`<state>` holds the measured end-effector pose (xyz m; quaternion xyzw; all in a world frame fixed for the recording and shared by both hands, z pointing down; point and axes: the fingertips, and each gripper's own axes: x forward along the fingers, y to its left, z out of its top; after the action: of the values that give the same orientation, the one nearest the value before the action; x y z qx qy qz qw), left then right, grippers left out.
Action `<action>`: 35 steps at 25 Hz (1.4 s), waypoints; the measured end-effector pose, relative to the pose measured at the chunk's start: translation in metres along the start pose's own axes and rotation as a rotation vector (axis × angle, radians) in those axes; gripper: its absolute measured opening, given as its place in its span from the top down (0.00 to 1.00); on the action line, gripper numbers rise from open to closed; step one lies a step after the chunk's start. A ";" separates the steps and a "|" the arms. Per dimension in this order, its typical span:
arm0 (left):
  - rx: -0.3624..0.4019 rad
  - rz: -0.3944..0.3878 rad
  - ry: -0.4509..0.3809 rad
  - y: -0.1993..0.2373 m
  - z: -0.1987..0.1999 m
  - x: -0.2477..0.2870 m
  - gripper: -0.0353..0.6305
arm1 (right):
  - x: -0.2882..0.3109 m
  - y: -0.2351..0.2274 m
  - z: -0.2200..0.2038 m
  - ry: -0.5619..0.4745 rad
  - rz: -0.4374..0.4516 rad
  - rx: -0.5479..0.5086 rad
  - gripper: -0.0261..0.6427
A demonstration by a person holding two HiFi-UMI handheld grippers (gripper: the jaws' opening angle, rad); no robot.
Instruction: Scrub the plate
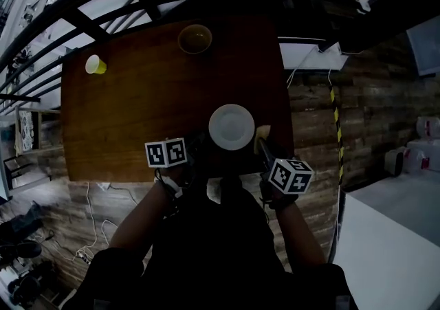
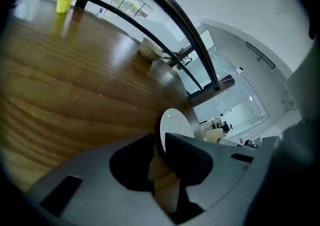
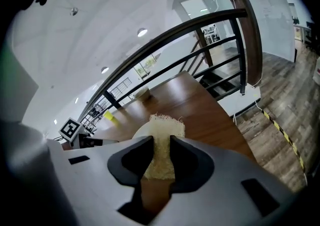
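Observation:
A white plate (image 1: 231, 126) lies near the front edge of the brown wooden table (image 1: 137, 95). My left gripper (image 1: 196, 147) is at the plate's left rim; in the left gripper view the plate (image 2: 175, 125) sits edge-on between the nearly closed jaws, so my left gripper (image 2: 160, 142) is shut on its rim. My right gripper (image 1: 261, 142) stands at the plate's right side, shut on a pale yellow scrub sponge (image 1: 262, 132). In the right gripper view the sponge (image 3: 162, 142) sticks out past my right gripper (image 3: 161, 145), with the plate (image 3: 137, 132) just behind it.
A bowl (image 1: 195, 39) stands at the table's far edge and a yellow cup (image 1: 95, 64) at the far left corner. A dark railing (image 1: 103, 6) runs beyond the table. White boxes (image 1: 399, 233) stand on the floor to the right.

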<state>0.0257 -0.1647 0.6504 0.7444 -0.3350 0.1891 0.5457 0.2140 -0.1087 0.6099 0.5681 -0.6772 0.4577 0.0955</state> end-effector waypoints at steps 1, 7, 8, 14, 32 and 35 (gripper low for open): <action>0.017 0.007 -0.022 0.001 0.006 -0.007 0.83 | -0.004 0.002 0.003 -0.007 0.002 -0.005 0.79; 0.251 0.013 -0.149 -0.023 0.051 -0.053 0.83 | -0.016 0.047 0.041 -0.103 0.099 -0.086 0.79; 0.320 0.006 -0.169 -0.035 0.058 -0.061 0.83 | -0.019 0.058 0.048 -0.126 0.122 -0.114 0.79; 0.693 -0.056 -0.300 -0.132 0.076 -0.111 0.83 | -0.049 0.135 0.085 -0.239 0.264 -0.283 0.79; 0.695 -0.152 -0.478 -0.213 0.070 -0.140 0.83 | -0.091 0.188 0.104 -0.357 0.316 -0.535 0.79; 0.706 -0.158 -0.442 -0.217 0.065 -0.132 0.83 | -0.095 0.179 0.105 -0.365 0.302 -0.516 0.79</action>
<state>0.0802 -0.1480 0.3951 0.9318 -0.3004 0.0855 0.1848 0.1340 -0.1320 0.3977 0.4912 -0.8529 0.1711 0.0445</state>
